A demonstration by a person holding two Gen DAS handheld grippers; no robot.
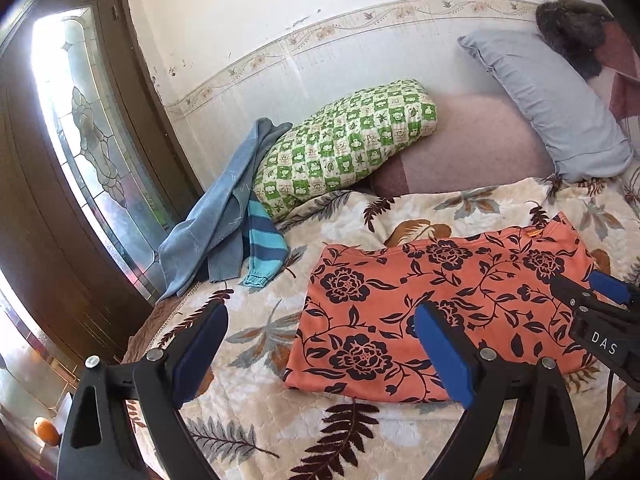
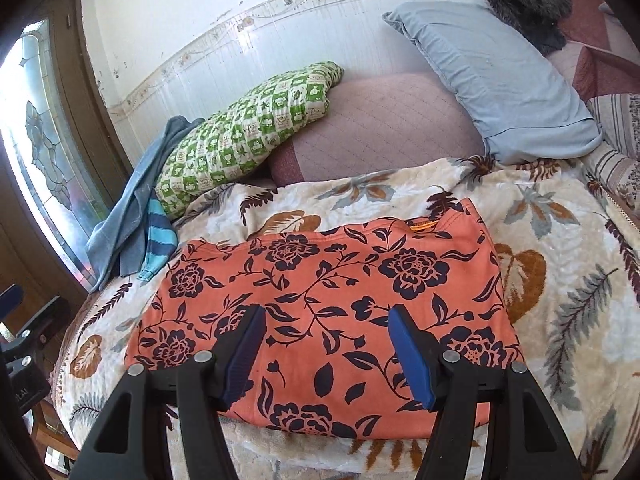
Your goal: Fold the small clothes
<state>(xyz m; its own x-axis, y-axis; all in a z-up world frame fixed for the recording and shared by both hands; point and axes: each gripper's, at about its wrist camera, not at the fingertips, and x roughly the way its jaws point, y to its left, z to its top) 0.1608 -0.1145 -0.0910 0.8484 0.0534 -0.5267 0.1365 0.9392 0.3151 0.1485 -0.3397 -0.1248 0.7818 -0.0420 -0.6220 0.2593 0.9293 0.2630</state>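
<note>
Nearest, the left tool [image 1: 320, 352] and the right tool [image 2: 326, 350] both hang with blue pads apart, gripping nothing. Just beyond them the folded orange floral garment [image 2: 320, 312] lies flat on the leaf-print blanket [image 2: 560, 264] covering the bed. Farther left, a pile of blue clothes [image 1: 224, 208] leans against a green checked pillow [image 1: 344, 144]. A pale blue pillow [image 2: 496, 80] rests at the wall.

The blue-and-turquoise striped knit sleeve [image 1: 266, 246] is largely buried under a draped grey-blue garment [image 1: 216, 216], a dark furry heap [image 2: 528, 12] is too indistinct to identify, and the picture's edge crops the small orange round object [image 1: 45, 431].
</note>
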